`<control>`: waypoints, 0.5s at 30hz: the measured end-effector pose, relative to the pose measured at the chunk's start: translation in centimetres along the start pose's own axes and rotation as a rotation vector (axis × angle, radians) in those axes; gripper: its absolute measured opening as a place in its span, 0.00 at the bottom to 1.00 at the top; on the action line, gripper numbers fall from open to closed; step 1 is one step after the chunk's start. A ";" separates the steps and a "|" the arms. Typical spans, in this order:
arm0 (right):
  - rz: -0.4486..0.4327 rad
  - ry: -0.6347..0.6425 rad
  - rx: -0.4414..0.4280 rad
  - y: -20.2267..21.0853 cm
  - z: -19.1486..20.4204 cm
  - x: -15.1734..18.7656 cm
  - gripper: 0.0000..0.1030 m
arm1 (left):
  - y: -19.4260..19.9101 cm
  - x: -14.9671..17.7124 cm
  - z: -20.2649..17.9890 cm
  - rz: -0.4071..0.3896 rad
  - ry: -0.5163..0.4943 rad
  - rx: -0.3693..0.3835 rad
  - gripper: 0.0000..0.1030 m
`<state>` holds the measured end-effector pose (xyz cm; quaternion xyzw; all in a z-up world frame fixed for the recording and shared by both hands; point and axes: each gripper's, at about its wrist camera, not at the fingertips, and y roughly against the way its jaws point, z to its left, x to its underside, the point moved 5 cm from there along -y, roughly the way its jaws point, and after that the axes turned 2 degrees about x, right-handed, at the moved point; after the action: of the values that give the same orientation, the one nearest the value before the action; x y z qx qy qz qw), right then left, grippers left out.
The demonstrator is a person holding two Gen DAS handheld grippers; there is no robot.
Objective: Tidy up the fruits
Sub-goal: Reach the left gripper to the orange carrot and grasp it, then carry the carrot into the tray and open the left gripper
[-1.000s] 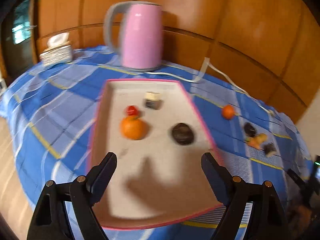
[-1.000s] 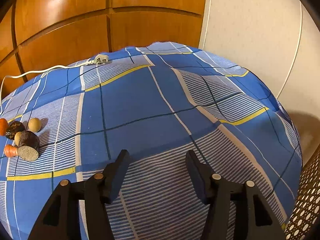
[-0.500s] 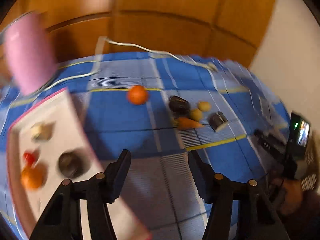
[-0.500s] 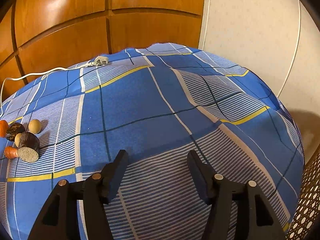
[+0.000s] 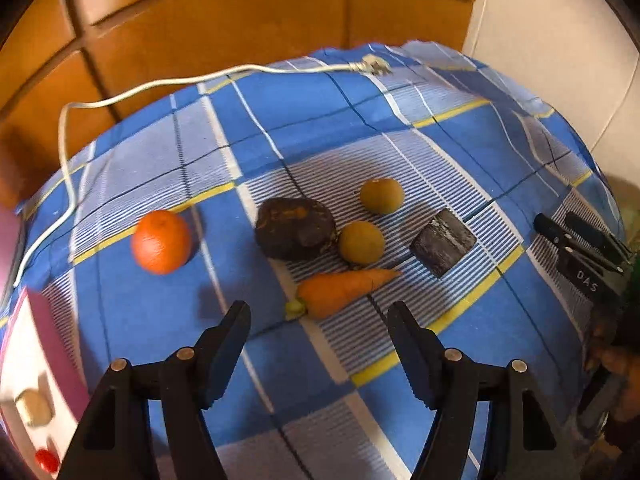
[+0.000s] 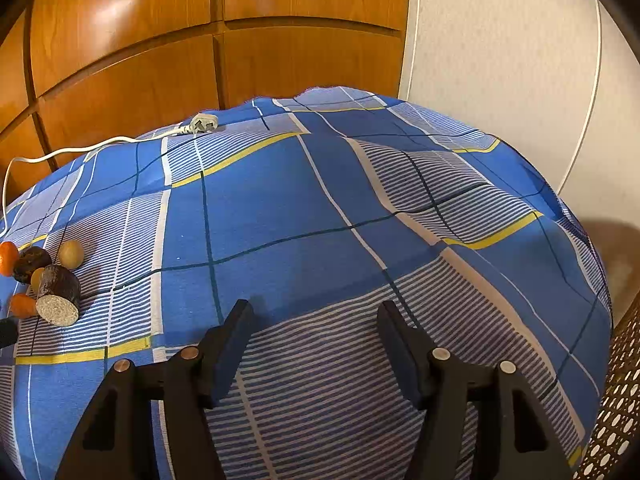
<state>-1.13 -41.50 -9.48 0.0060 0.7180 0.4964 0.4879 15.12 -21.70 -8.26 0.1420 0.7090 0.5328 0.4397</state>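
Note:
On the blue checked cloth [image 5: 320, 128] lie an orange [image 5: 160, 242], a dark lumpy fruit [image 5: 295, 228], two yellow-green round fruits [image 5: 382, 196] [image 5: 361, 242], a carrot [image 5: 344, 290] and a dark cut cylinder [image 5: 443, 242]. My left gripper [image 5: 318, 316] hovers just short of the carrot, its jaws opening with nothing between them. A pink-rimmed tray [image 5: 56, 344] shows at the lower left. My right gripper [image 6: 316, 312] points at bare cloth, jaws opening and empty. In the right wrist view, the cut cylinder [image 6: 58, 296] and the other produce sit far left.
A white cable [image 5: 120, 98] with a plug [image 5: 370, 67] runs along the back of the table by the wood panelling. The tray holds a small red fruit [image 5: 46, 460] and a beige piece [image 5: 34, 412]. A wicker surface [image 6: 620, 400] stands beyond the table's right edge.
The left gripper swung from over the tray to the right, over the loose produce; its jaws narrowed, then widened a little. The right gripper stayed put and its jaws spread slightly.

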 end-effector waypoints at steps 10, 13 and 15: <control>-0.005 0.002 -0.002 -0.1 0.1 0.0 0.66 | -0.1 -0.2 0.1 0.013 0.022 0.052 0.25; -0.005 0.003 -0.001 -0.2 0.1 -0.1 0.66 | 0.6 0.9 0.0 -0.007 0.070 0.064 0.25; -0.005 0.003 0.000 -0.2 0.1 -0.1 0.66 | 1.4 1.9 0.1 -0.025 0.129 0.087 0.25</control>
<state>-0.93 -41.59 -9.59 0.0033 0.7186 0.4952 0.4882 13.69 -19.81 -7.91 0.1178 0.7600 0.5039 0.3931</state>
